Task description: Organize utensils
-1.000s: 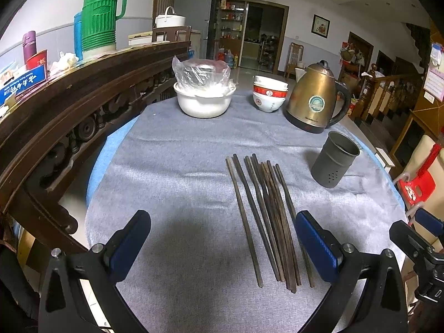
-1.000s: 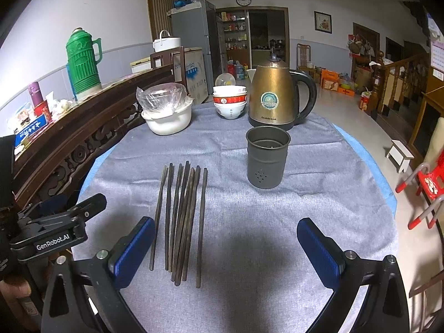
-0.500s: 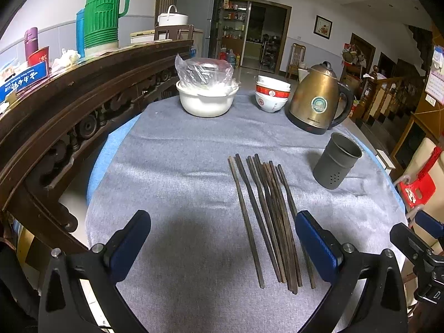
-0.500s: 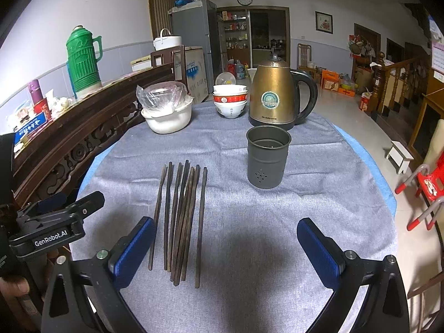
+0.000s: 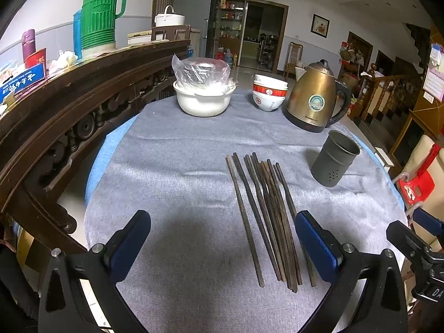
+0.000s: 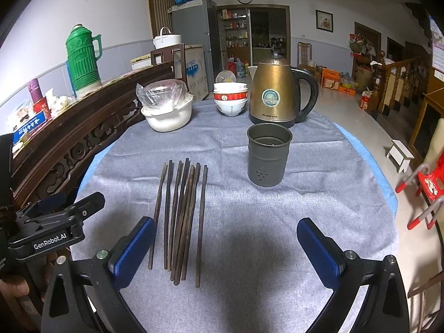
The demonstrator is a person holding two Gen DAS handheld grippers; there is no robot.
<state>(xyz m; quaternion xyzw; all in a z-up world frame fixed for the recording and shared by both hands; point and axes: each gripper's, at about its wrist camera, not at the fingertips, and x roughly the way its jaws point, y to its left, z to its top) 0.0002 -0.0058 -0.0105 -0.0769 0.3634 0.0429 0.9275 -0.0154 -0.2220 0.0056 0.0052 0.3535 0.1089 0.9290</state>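
Several dark wooden chopsticks point(image 5: 267, 216) point(image 6: 181, 216) lie side by side on the grey cloth of the round table point(image 5: 177, 183) point(image 6: 291, 211). A dark grey perforated metal holder cup point(image 5: 334, 162) point(image 6: 267, 155) stands upright and looks empty, to the right of the chopsticks. My left gripper point(image 5: 223, 245) is open above the table's near edge, its right finger beside the near ends of the chopsticks. My right gripper point(image 6: 226, 249) is also open, and its left finger sits by the leftmost chopstick ends. Neither holds anything.
At the back stand a white pot with a plastic bag point(image 5: 204, 97) point(image 6: 166, 112), stacked bowls point(image 5: 269, 94) point(image 6: 230, 98) and a bronze kettle point(image 5: 316, 101) point(image 6: 274, 91). A carved wooden sideboard point(image 5: 69, 105) borders the left side, bearing a green thermos point(image 5: 98, 16). A red stool point(image 6: 427, 186) stands to the right.
Both grippers have drifted slightly; the view of the table has shifted a little. The chopsticks and holder cup have not moved, and both grippers stay open.
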